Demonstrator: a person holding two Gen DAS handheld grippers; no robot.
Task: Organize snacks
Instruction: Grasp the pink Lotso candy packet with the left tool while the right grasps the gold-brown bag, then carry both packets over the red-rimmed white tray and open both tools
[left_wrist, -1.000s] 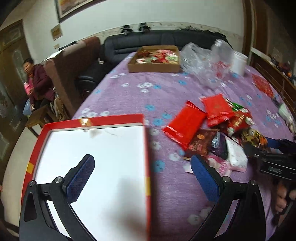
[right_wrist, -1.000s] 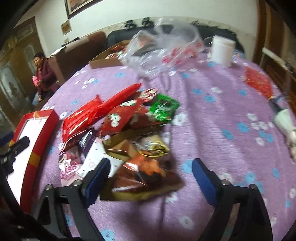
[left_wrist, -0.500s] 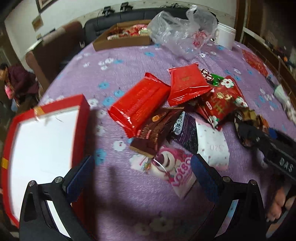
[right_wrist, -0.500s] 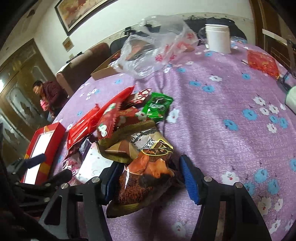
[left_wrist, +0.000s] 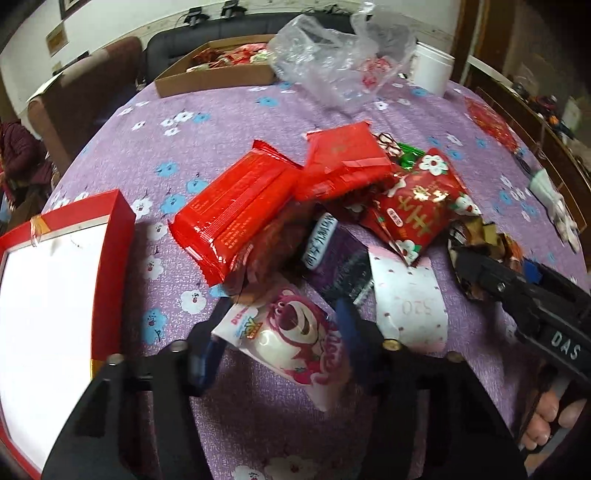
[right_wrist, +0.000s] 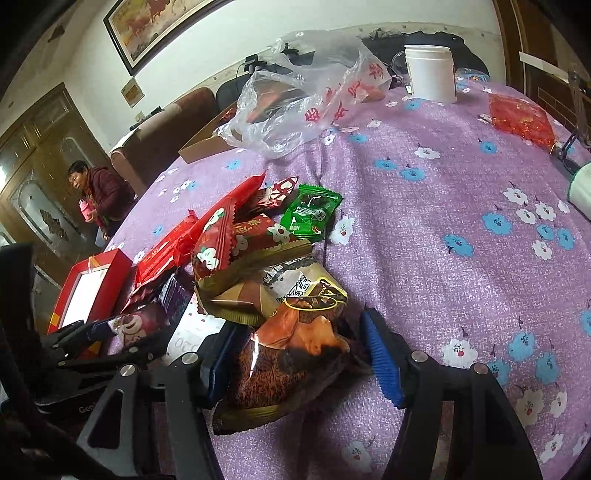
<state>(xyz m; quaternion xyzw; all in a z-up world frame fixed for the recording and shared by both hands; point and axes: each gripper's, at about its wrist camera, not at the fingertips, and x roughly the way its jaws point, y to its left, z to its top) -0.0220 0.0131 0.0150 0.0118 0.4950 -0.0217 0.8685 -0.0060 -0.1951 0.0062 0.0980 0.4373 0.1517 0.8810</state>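
black hand-held gripper (right_wrist: 303, 354) frames, blue ribbed pads (right_wrist: 380, 363), silver screws.

White wall (right_wrist: 236, 22) carries a framed painting (right_wrist: 155, 27) and a small plaque (right_wrist: 132, 92). A dark sofa (left_wrist: 207, 40) and a brown armchair (right_wrist: 162, 136) stand beyond the table (right_wrist: 443, 206), which has a purple floral cloth. A carved wooden door (right_wrist: 40, 166) is at left; a seated woman (right_wrist: 101, 192) in a dark red jacket is beside it.
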